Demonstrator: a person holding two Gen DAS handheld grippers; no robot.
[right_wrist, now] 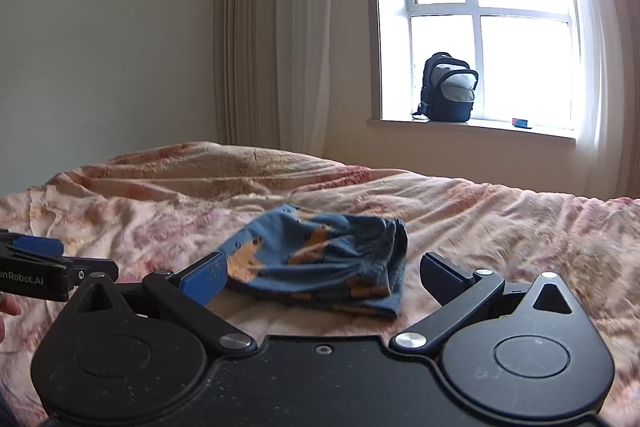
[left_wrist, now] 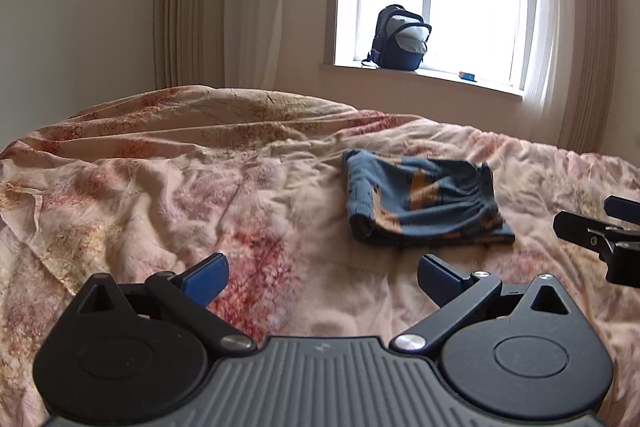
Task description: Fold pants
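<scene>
Pants [right_wrist: 320,259] sit folded on the bed [right_wrist: 500,223], soft and light, so I'd pinch a thick folded edge. Left hand-held gripper [left_wrist: 322,279] and right hand-held gripper [right_wrist: 322,279] both gape wide, empty.

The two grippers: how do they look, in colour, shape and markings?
Both the left gripper and the right gripper are black, with blue ribbed pads, silver pivot screws and round side housings. The left body is ribbed grey, and its side bears white lettering.
</scene>
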